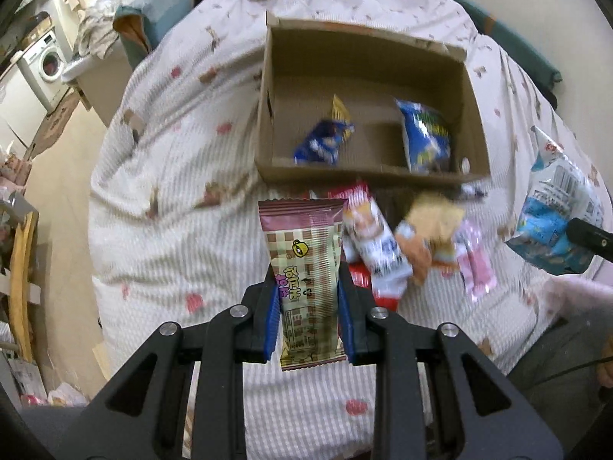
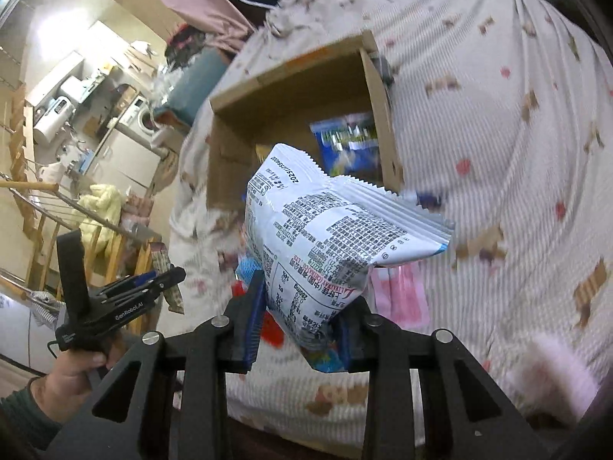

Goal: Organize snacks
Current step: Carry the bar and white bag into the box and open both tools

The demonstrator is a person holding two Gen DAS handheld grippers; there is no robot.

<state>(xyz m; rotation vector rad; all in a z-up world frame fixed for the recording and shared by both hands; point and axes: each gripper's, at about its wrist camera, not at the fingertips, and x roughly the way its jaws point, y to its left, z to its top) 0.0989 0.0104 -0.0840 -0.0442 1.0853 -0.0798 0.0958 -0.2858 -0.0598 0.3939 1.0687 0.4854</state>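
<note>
Two packets already lay in the cardboard box (image 1: pixel 268 76); several loose snacks (image 1: pixel 387 245) waited on the bed (image 1: pixel 161 199). The left gripper (image 1: pixel 308 306) pinched a checked wafer bar (image 1: pixel 306 264) between its fingers, and the right gripper (image 2: pixel 302 326) pinched a white snack bag (image 2: pixel 329 230), both judged bound for the box.

We see a bed (image 1: pixel 161 207) with patterned quilt, washer (image 1: pixel 48 62) far left, teal cushion (image 1: pixel 161 19), wooden drying rack (image 2: pixel 34 191), yellow cloth (image 2: pixel 101 199).

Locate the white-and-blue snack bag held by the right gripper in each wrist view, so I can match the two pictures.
Left wrist view: the white-and-blue snack bag hangs at the far right edge, above the bedspread, right of the cardboard box.
Right wrist view: the bag fills the centre, clamped at its lower end in the right gripper, its printed back facing the camera.
Shared landmark: the cardboard box, with a blue packet inside.
</note>
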